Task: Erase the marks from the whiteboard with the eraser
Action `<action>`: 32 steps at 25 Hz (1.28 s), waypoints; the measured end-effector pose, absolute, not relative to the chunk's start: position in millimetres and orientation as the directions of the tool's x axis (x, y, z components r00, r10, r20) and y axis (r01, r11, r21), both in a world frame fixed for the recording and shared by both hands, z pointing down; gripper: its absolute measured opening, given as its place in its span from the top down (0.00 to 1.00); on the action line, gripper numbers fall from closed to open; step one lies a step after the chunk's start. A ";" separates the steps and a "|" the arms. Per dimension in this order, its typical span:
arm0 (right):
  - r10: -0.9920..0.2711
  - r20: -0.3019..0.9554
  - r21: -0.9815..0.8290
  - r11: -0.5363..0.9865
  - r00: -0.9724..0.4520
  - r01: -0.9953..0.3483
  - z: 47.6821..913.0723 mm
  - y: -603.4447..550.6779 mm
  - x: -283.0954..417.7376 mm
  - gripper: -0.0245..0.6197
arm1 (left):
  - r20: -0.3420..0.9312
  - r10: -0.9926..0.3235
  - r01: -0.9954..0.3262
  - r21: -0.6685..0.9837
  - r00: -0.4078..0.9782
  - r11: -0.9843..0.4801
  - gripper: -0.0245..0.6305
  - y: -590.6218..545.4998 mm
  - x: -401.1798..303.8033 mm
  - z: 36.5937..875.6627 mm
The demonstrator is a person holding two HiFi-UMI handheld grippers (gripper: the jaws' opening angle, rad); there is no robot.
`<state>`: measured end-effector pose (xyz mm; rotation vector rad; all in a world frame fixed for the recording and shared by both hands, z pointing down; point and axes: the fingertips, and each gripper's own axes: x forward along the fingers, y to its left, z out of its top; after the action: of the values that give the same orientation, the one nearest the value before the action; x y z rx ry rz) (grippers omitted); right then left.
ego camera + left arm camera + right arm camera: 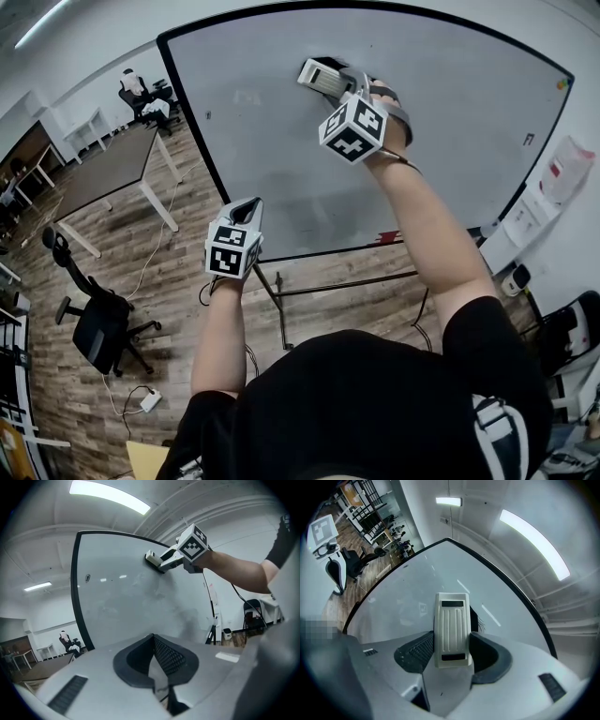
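Right tongs (451,651) are clamped on the eraser (451,620), which is pressed to the upper whiteboard (450,112). Left tongs (153,663) are closed and empty. The board looks mostly clear, with faint grey smudges and a few small marks left to wipe.
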<state>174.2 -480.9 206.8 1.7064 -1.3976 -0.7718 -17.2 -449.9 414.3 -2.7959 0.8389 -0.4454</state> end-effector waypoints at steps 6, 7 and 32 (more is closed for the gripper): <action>-0.967 0.025 0.851 -0.113 0.254 -0.513 207.5 -470.7 199.9 0.60 | 0.233 -0.549 -0.490 -0.265 0.803 -0.830 0.95 -449.5 -11.6 414.2; -0.965 0.026 0.851 -0.116 0.260 -0.513 207.9 -468.5 203.3 0.60 | 0.234 -0.547 -0.489 -0.265 0.804 -0.831 0.95 -448.6 -11.0 414.4; -0.954 0.029 0.806 -0.154 0.298 -0.572 219.2 -450.8 230.0 0.60 | 0.237 -0.528 -0.463 -0.278 0.816 -0.841 0.95 -439.4 -6.1 409.1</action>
<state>230.0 -450.8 219.2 1.8322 -1.3684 -0.6599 -6.1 -439.4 409.1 -2.7927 0.7714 -0.4537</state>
